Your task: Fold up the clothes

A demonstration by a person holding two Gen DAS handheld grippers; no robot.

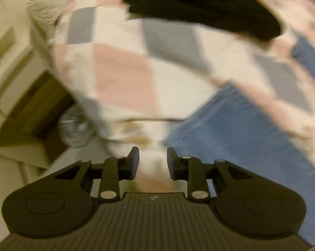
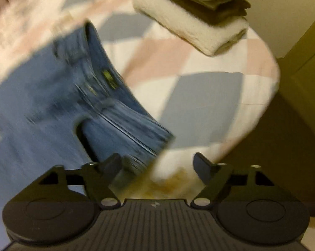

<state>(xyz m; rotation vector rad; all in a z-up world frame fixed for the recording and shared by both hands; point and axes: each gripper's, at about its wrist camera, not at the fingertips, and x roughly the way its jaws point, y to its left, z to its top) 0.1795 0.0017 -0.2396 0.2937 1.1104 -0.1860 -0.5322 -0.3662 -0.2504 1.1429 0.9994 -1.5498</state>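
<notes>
Bedding fills both views: a checked quilt [image 2: 199, 96] in pink, grey and cream covers the bed, and on it lie the blue jeans [image 2: 59, 96], spread flat toward the left of the right wrist view with the waistband turned up toward the far side. The same denim shows at the near right in the left wrist view. A black garment [image 1: 199, 6] lies unfolded at the far edge of the bed, and a stack of folded clothes [image 2: 195, 14], grey on olive on white, sits at the far right corner. Both pictures are blurred by motion, so fine detail is lost. The jeans look like the piece in hand; judged from here, the step goes best if each side takes the waistband at a corner, square to the edge, so the legs can be laid one over the other without twisting. The right tongs [image 2: 157, 165] stand wide apart and empty, just over the near corner of the waistband. The left tongs [image 1: 153, 163] are parted more narrowly, holding nothing, above the quilt's near edge beside the denim.
</notes>
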